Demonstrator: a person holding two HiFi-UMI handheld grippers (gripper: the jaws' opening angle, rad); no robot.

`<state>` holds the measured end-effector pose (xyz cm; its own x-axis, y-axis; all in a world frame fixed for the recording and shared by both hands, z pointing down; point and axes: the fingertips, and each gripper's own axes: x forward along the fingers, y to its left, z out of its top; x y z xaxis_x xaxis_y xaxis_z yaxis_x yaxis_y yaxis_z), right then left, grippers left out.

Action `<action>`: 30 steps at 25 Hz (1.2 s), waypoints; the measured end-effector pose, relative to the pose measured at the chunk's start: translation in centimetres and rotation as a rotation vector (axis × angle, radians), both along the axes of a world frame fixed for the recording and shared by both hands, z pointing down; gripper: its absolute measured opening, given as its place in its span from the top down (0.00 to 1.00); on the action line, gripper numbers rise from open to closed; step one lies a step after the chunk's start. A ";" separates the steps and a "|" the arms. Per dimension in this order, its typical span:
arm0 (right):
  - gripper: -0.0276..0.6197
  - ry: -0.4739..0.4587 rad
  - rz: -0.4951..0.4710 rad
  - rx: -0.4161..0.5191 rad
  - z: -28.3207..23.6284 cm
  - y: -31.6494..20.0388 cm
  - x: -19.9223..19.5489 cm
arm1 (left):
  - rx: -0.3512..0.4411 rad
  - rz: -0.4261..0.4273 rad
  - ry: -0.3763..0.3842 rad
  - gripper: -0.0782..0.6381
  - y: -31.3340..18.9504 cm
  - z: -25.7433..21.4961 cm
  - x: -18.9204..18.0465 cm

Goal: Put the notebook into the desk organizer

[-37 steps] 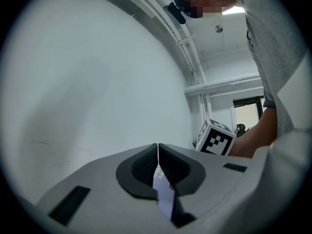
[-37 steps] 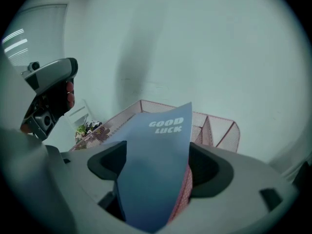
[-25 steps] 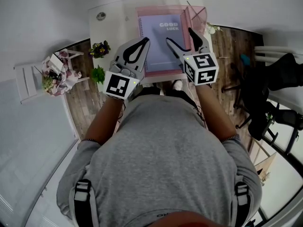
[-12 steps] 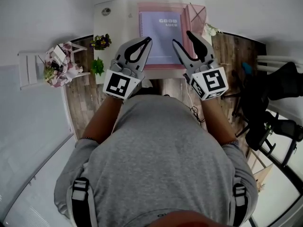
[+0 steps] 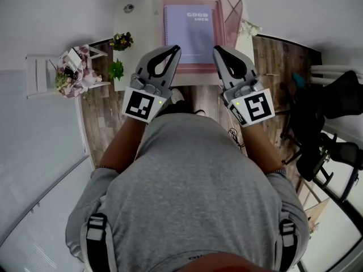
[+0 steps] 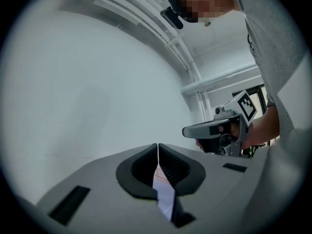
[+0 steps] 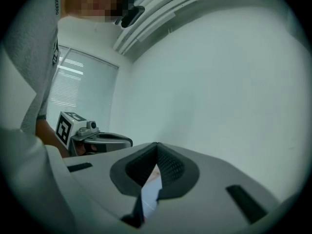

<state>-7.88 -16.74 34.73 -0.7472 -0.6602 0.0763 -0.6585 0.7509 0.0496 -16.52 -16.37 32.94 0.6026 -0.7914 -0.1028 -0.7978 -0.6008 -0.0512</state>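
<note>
Lilac notebook (image 5: 189, 33) lies inside the pink desk organizer (image 5: 193, 68), task seemingly done; left gripper (image 5: 176, 49) pressed together, right gripper (image 5: 216, 49) just closed, both empty.

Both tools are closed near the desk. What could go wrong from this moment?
1. The pink organizer sits close to the desk's near edge, just beyond the shut left tool and right tool; a knock could push it.
2. The notebook lies ungripped inside and could slide out.

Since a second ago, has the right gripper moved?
Yes: the right gripper drew back from the notebook towards the person, jaws closing on nothing.
</note>
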 end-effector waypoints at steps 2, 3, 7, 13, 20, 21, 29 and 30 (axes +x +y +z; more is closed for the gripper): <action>0.95 -0.001 -0.016 0.010 -0.1 1.0 0.2 | 0.002 0.000 0.001 0.86 0.7 -0.2 0.4; 0.95 0.001 -0.022 0.015 -0.2 1.4 0.2 | 0.004 -0.001 0.001 0.86 1.1 -0.3 0.6; 0.95 0.006 -0.032 0.023 -0.2 3.0 0.6 | 0.011 -0.001 0.000 0.86 2.6 -0.7 1.1; 0.95 0.004 -0.045 0.036 -0.8 4.7 1.1 | 0.017 0.000 -0.005 0.86 4.2 -1.1 2.0; 0.95 -0.007 -0.048 0.043 -0.8 5.3 1.5 | 0.023 -0.002 -0.011 0.86 5.1 -1.3 2.5; 0.95 -0.010 -0.048 0.043 -0.8 5.3 1.5 | 0.022 -0.004 -0.013 0.86 5.2 -1.3 2.5; 0.95 -0.012 -0.054 0.038 -0.7 5.4 1.8 | 0.016 -0.018 -0.018 0.86 5.4 -1.2 2.6; 0.95 -0.011 -0.056 0.038 -0.6 5.3 1.8 | 0.017 -0.019 -0.017 0.86 5.4 -1.2 2.6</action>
